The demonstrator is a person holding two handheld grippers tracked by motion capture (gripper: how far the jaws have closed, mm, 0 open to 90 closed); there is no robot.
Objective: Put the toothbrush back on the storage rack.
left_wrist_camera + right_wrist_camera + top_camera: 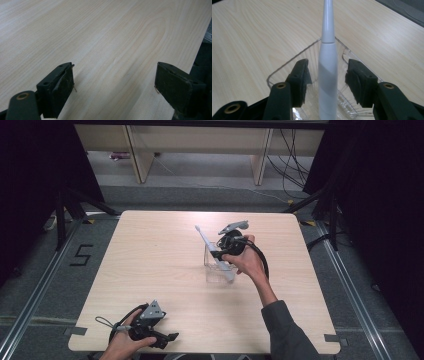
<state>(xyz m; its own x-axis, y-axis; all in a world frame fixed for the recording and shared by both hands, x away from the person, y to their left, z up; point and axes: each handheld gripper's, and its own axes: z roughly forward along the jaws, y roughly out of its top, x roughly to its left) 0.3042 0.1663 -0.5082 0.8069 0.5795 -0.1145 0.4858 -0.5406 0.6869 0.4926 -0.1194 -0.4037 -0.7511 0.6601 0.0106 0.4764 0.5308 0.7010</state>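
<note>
Here, the lines as the scene gives them.

Table: a pale wood-grain table [150,255] seen from above; the clear box stands a little right of its middle, the left gripper sits at its near edge, around 7 o'clock from the box.

Toothbrush: a white electric toothbrush [327,67] stands tilted in the box, its slim neck leaning up and away toward 11 o'clock in the high view [209,245].

Box: a clear plastic box [287,72] with ribbed walls, open on top, resting on the table; the toothbrush's lower end is inside it [220,270].

Right gripper: the right gripper [328,78] is at the box, jaws parted on either side of the toothbrush handle with a gap showing on each side, not pressing it. In the high view a hand holds it [222,252] just at the box's 12 o'clock rim.

Left gripper: the left gripper [113,82] has its jaws wide apart over bare wood, holding nothing. In the high view it [165,337] lies low at the table's near edge, well apart from the box.
</note>
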